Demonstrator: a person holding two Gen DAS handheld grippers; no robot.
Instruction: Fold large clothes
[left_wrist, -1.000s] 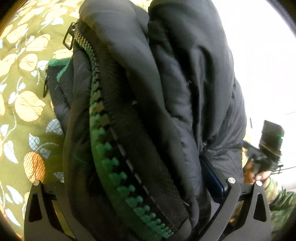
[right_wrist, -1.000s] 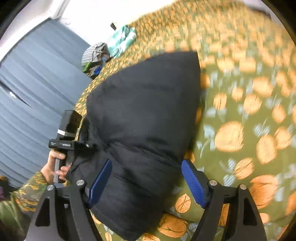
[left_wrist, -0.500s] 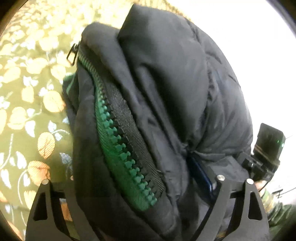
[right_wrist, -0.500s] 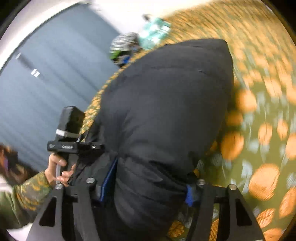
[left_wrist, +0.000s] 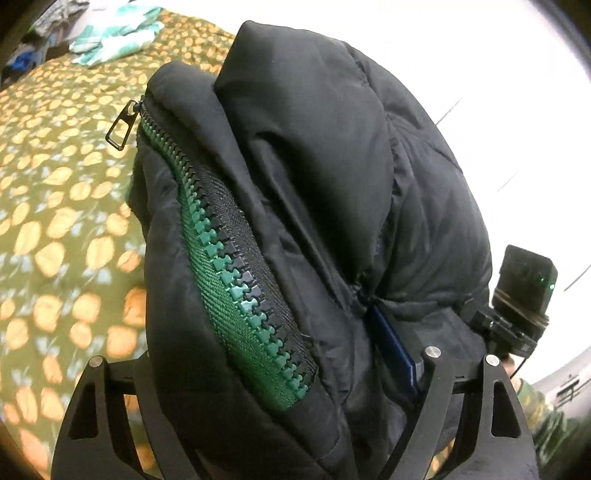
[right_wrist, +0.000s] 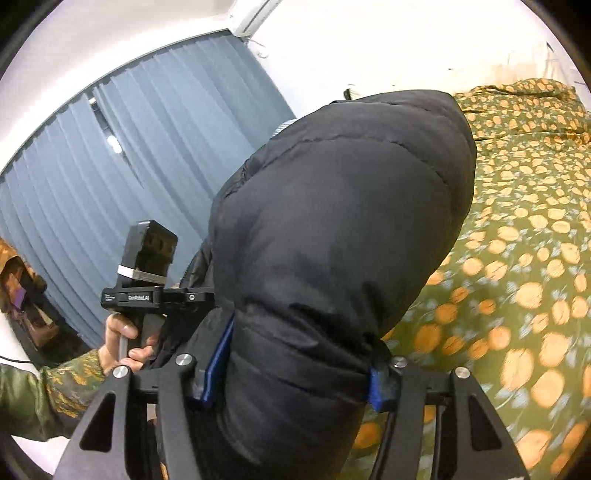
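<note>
- Left gripper: small white lettering on its black crossbar, seen from the right wrist view. It appears to read "GenRobot.AI"; a smaller line to its left is too fine to read.
- No other text, number or sign legible in either view.

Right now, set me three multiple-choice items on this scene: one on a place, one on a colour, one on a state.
1. Where is the folded turquoise-and-white cloth?
A. on the bed's far end
B. in the left gripper
C. on the curtain

2. What colour are the puffy black jacket's zipper teeth?
A. red
B. green
C. white

3. How is the right gripper?
A. open, empty
B. shut on the jacket
C. out of view

Answers: 1 A, it lies on the leaf-print bedspread; 2 B, green teeth show; 3 B, both blue pads pinch the jacket.
</note>
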